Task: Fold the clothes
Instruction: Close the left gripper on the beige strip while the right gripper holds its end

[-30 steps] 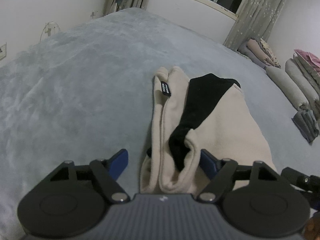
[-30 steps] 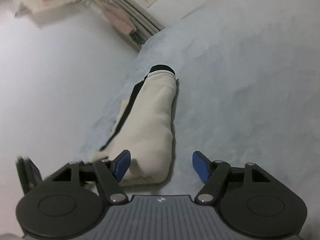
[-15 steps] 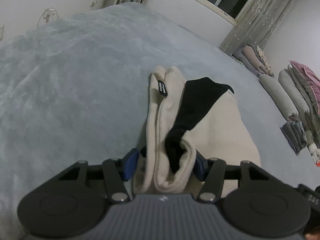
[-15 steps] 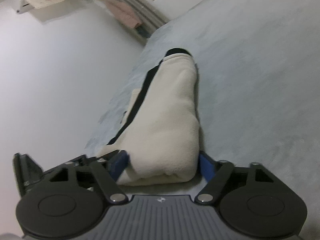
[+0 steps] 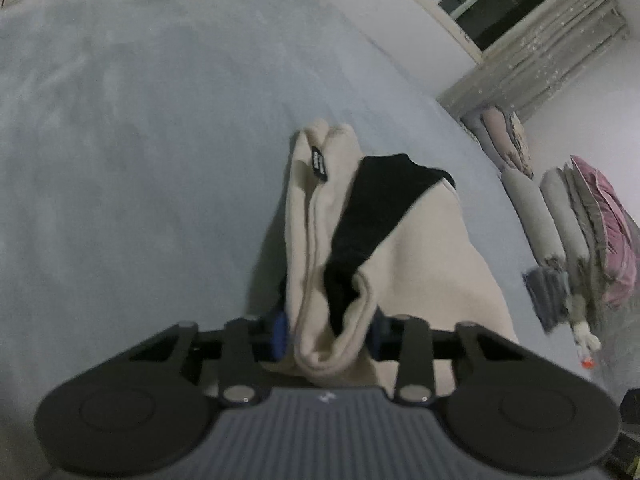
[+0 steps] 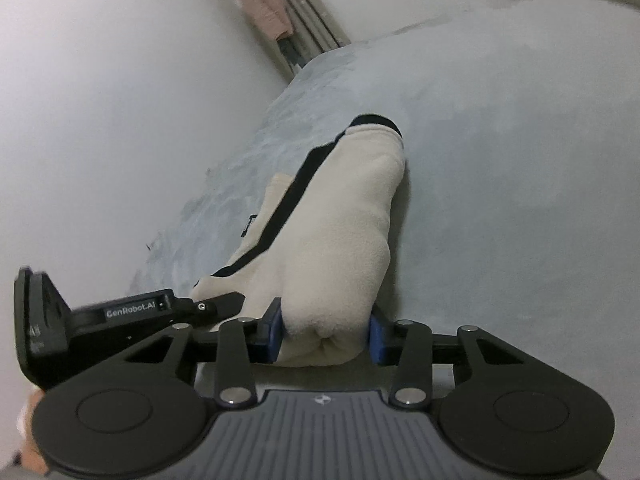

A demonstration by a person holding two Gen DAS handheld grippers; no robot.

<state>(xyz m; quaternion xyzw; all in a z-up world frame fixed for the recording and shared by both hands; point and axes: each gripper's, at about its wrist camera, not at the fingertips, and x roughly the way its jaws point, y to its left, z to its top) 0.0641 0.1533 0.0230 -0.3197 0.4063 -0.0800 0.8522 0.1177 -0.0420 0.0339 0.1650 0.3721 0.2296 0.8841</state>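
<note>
Cream fleece garment (image 5: 420, 248) w/ black trim lies on grey-blue bed cover (image 5: 140, 160), long axis running straight away from both grippers. L gripper (image 5: 328, 330) and R gripper (image 6: 326, 334), jaws closing, each clamp 1 near-end corner; both equally near.

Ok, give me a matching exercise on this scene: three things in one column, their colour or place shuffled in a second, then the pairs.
Things:
1. folded garment
2. bed cover
3. bedding pile

Descriptions:
A. pale blue-grey, spread under everything
B. cream with a black band, pinched at both near corners
C. stacked along the far wall, below the curtain

Pairs: 1-B, 2-A, 3-C
</note>
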